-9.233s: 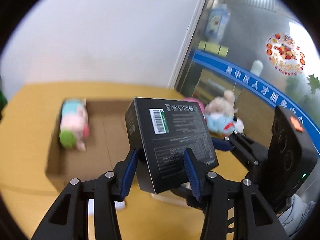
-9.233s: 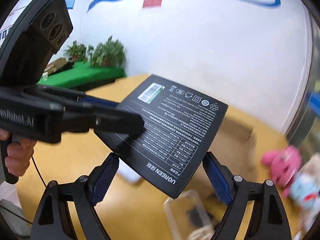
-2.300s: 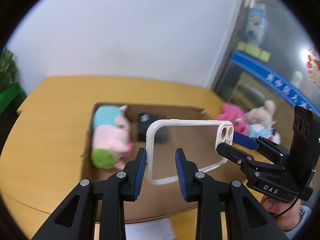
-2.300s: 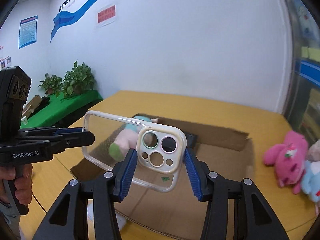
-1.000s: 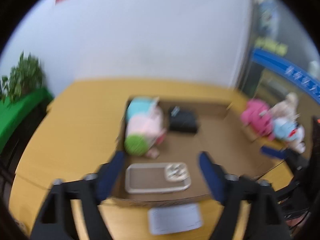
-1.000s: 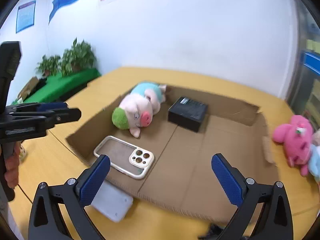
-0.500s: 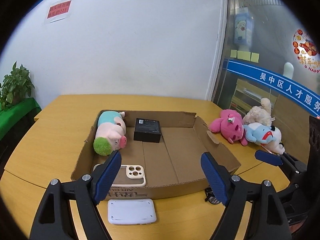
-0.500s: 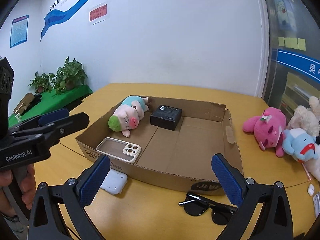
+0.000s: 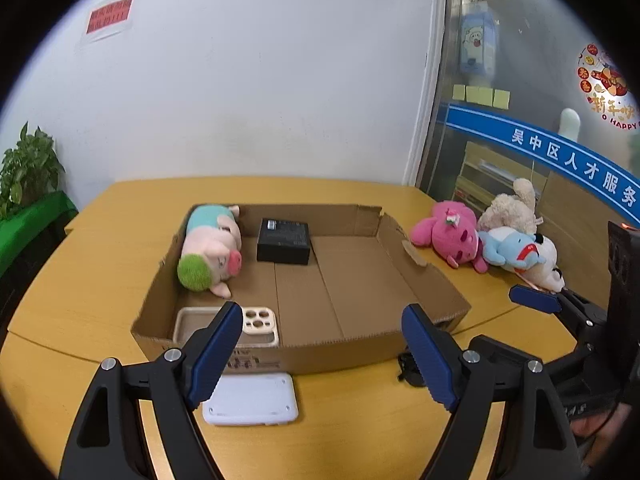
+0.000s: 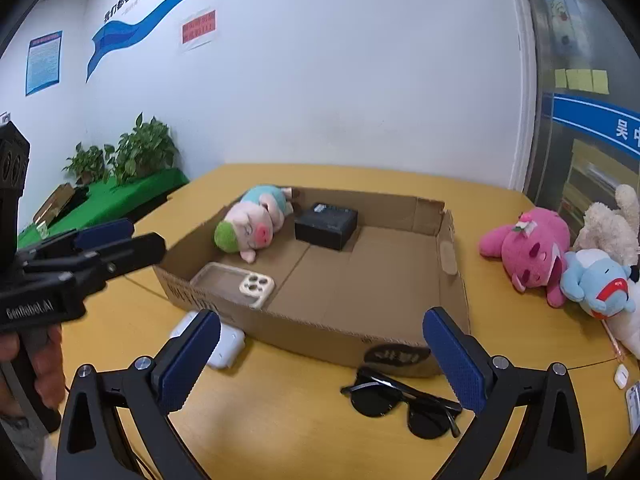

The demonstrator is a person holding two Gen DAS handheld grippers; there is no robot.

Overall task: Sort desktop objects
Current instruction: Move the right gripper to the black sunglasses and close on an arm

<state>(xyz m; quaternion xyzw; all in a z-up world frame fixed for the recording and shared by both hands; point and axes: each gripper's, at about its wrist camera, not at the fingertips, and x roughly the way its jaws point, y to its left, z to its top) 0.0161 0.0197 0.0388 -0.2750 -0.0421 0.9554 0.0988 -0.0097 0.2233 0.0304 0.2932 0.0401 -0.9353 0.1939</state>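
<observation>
Left gripper (image 10: 100, 246) body: white lettering "GenRobot.AI", partly blurred.
Blue band (image 9: 568, 160) on glass wall: white Chinese characters "吴中区人才服务", cut off at frame edge.
Round window sticker (image 9: 606, 88): "HAPPY" legible under red Chinese characters.
Red wall notice (image 10: 198, 27): print too small to read.
Black box (image 9: 284, 235): label unreadable.

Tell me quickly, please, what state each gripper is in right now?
Left gripper: open, holding nothing.
Right gripper: open, holding nothing.
</observation>
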